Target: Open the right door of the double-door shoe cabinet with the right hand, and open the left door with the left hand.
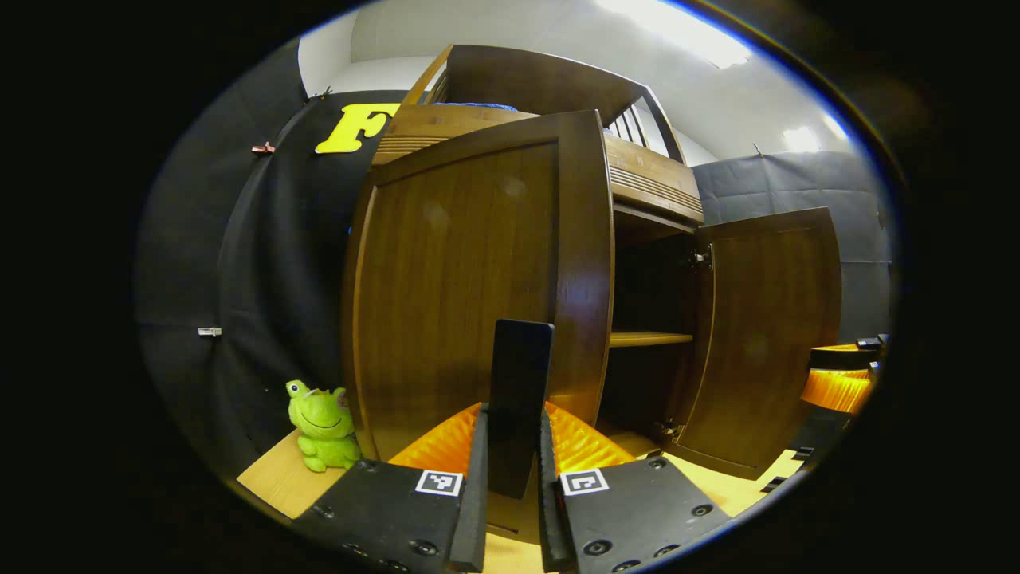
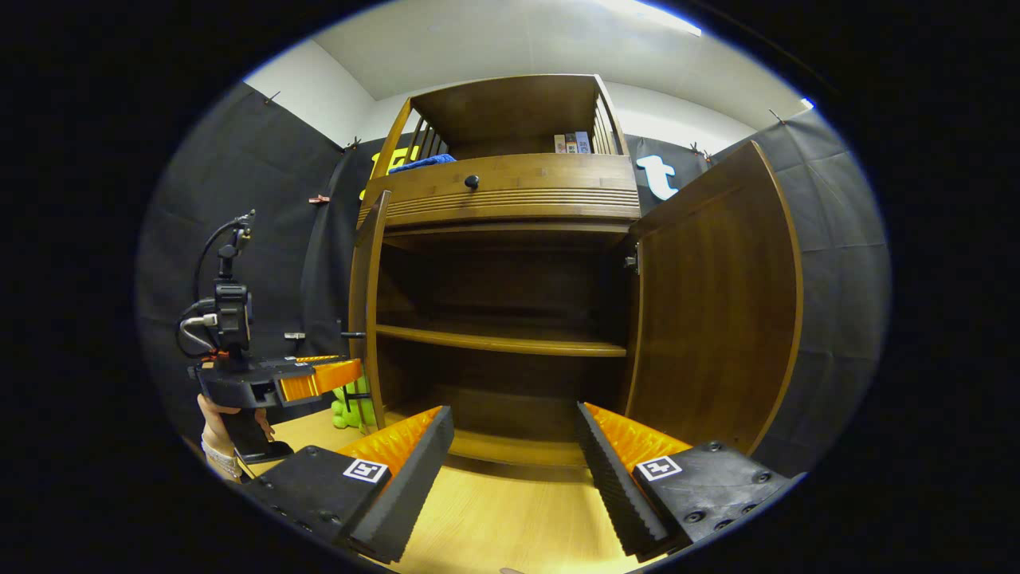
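Shoe cabinet stands at 12 o'clock in the right gripper view, both doors swung out, interior shelf exposed. Right door hangs wide open at 3 o'clock. Left door is seen edge-on at 9 o'clock, partly open.

In the left gripper view the left door fills the centre. Its dark handle sits between the left tool's fingers, which are closed tight against it on both sides. Right door is at 3 o'clock there, open.

Right tool at 6 o'clock in its own view: fingers spread wide, holding nothing, above the light wooden floor in front of the cabinet.

Left tool also shows at 8 o'clock in the right gripper view, with a hand gripping it from below.

Green frog plush sits on the floor at 8 o'clock, just beside the left door. Drawer knob at 12 o'clock above the opening.
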`<state>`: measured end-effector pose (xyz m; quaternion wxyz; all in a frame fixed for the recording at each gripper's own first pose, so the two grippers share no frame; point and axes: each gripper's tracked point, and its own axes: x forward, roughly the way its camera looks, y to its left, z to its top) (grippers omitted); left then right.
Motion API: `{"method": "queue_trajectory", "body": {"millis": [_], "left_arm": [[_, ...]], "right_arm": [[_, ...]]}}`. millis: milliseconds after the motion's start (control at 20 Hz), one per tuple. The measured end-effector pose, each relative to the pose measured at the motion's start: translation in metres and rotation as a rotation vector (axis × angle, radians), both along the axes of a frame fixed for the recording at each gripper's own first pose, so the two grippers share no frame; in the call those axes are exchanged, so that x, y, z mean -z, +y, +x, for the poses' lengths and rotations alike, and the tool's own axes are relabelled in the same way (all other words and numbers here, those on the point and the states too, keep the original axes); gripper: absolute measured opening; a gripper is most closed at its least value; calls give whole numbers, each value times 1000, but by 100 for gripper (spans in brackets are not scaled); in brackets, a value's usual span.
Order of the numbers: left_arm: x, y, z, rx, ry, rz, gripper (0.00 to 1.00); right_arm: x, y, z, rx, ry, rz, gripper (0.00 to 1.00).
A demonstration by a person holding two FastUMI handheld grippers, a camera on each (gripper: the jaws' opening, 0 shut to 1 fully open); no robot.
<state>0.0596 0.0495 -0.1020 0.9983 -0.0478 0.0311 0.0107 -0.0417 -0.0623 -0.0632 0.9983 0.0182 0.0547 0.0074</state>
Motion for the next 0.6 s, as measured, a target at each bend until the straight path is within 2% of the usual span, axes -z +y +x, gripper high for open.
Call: {"method": "queue_trajectory", "body": {"millis": [400,600], "left_arm": [[-3,31,-39,-21,-3,4,31],[-6,49,-56,-45,-2,14,27]], "right_arm": [[-1,50,2,-72,1,-13,97],[-1,71,8,-109,-3,-9,97]]}}
